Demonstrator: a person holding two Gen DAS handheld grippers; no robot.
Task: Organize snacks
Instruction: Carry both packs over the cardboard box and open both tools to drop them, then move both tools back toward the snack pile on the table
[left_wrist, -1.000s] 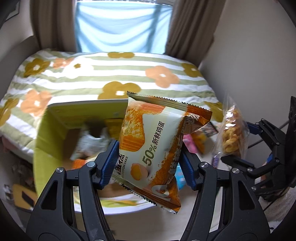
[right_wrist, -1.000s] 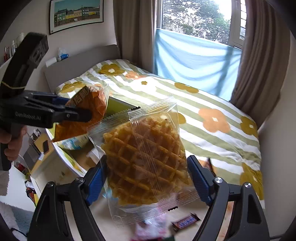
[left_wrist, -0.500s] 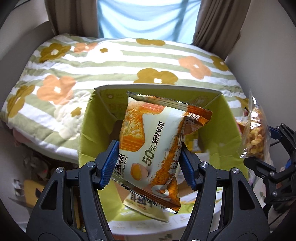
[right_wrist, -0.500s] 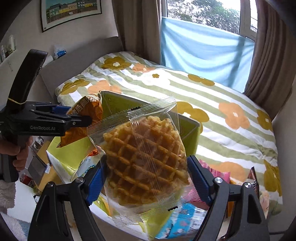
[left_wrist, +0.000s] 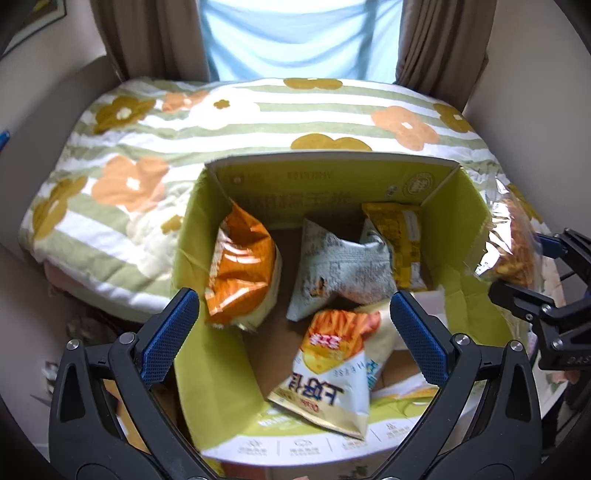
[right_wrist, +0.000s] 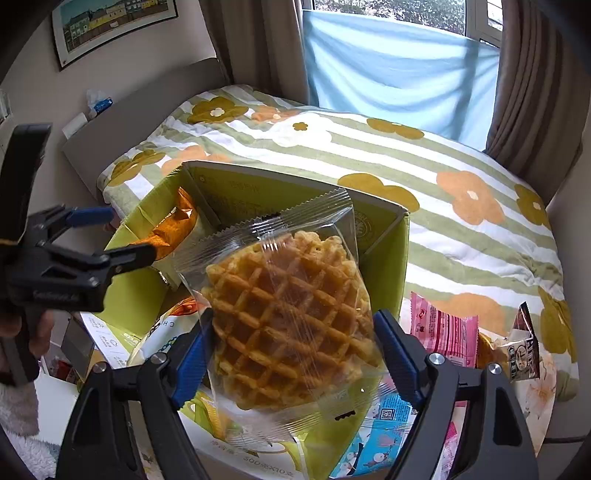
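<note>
My left gripper (left_wrist: 291, 299) hangs over the green cardboard box (left_wrist: 332, 162), its jaws opening wide with nothing between them. The orange cake packet (left_wrist: 240, 273) lies inside the box against its left wall, loose. Beside it in the box lie a grey packet (left_wrist: 340, 269), a yellow packet (left_wrist: 402, 243) and a fries packet (left_wrist: 332, 365). My right gripper (right_wrist: 293, 321) is shut on a clear waffle packet (right_wrist: 288, 295), held upright above the box's near right corner (right_wrist: 402, 258). The left gripper (right_wrist: 129, 232) shows at the left of the right wrist view.
The box stands against a bed with a striped, flowered quilt (left_wrist: 147, 129). To the right of the box lie a pink packet (right_wrist: 443, 332), a brown packet (right_wrist: 522, 354) and a blue packet (right_wrist: 380, 435). A person's hand (right_wrist: 37, 332) holds the left gripper.
The left gripper came over the box, opened and let go of the orange cake packet, which now lies in the box. The right gripper moved to the box with the waffle packet.
</note>
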